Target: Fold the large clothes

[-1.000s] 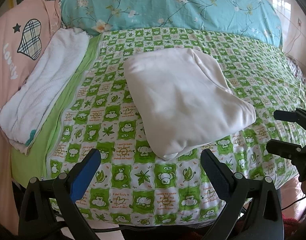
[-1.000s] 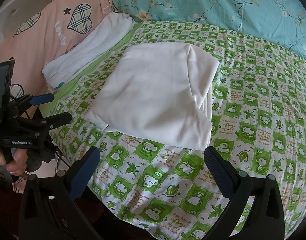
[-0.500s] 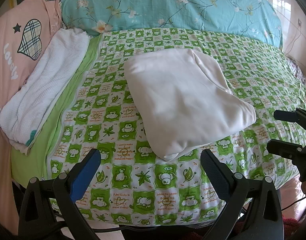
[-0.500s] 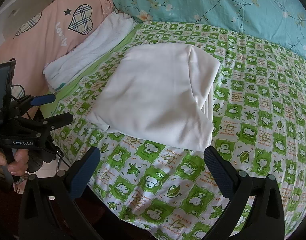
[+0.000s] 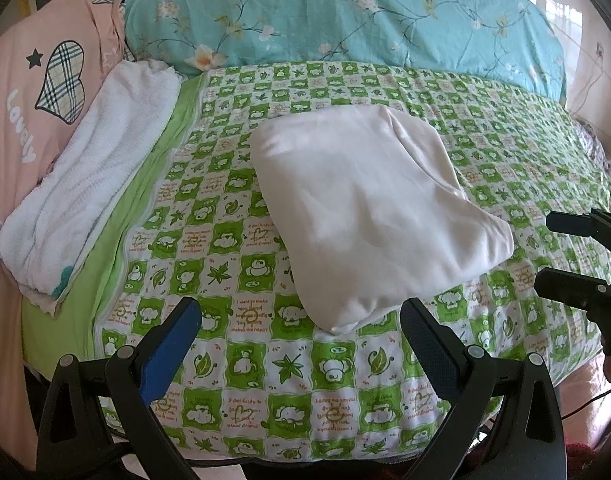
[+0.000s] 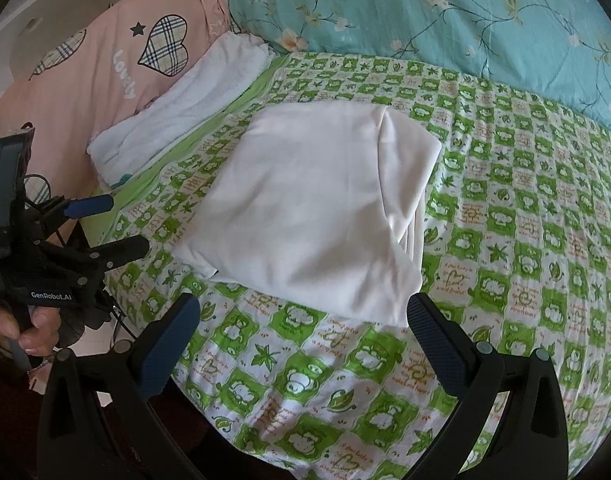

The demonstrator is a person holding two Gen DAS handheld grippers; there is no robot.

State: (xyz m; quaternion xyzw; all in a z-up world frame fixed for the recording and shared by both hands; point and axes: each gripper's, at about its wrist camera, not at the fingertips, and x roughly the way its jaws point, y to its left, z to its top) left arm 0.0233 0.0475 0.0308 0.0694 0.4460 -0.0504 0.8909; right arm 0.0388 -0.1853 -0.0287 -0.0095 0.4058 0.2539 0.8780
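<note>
The white garment (image 6: 317, 208) lay folded square on the bed (image 6: 525, 240), both the left claw (image 5: 301, 344) and right claw (image 6: 303, 340) spread and empty at 6 o'clock; folding appeared complete, next move likely withdrawal or a final tidy.

Bed (image 5: 265, 364), green-checked cover: folded white garment (image 5: 369, 216) at centre; white towel (image 5: 93, 184) left of garment; teal floral quilt (image 5: 345, 16) beyond it.

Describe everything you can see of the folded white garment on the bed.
The folded white garment is plain, smooth, thin-looking cloth, folded into a rough rectangle with stacked layer edges showing along its right side. It lies flat on the green checked bedspread, apart from the white towel. Neither gripper touches it; both hang in front of its near edge, jaws open.
</note>
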